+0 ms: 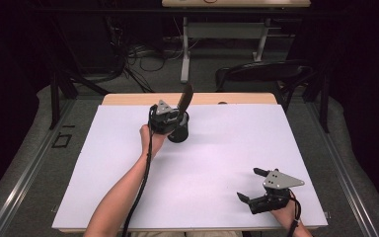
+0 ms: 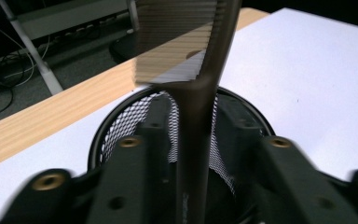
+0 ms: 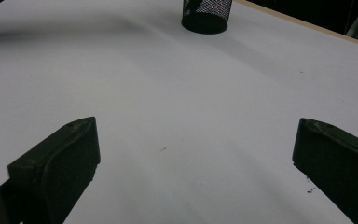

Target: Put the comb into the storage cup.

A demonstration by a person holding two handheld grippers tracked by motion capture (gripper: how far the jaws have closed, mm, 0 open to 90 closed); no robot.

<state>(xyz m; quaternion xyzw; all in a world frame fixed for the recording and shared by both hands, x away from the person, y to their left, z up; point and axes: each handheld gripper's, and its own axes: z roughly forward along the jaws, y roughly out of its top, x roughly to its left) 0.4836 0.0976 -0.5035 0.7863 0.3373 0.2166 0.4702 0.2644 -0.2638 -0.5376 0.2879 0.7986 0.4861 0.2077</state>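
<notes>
A dark comb (image 2: 193, 93) stands nearly upright in a black mesh cup (image 2: 135, 121), its handle down inside the cup and its toothed end rising above the rim, tilted a little toward the far edge in the high view. The cup (image 1: 180, 129) sits on the white sheet that covers the worktop (image 1: 217, 163), near the far edge and left of the middle. The left tool (image 2: 193, 186) hangs right at the cup's mouth, its two black jaws reaching in on either side of the comb's handle; they stand only partly open, and whether their pads press on the handle I cannot tell, as the comb hides the contact. In the high view the left tool (image 1: 165, 118) is held by a hand just beside the cup, its cable trailing back along the forearm. The right tool (image 1: 253, 185) rests well apart, low on the sheet near the near right corner, its jaws spread wide with nothing but bare white sheet between them. A strip of pale wood shows beyond the sheet's far edge.
</notes>
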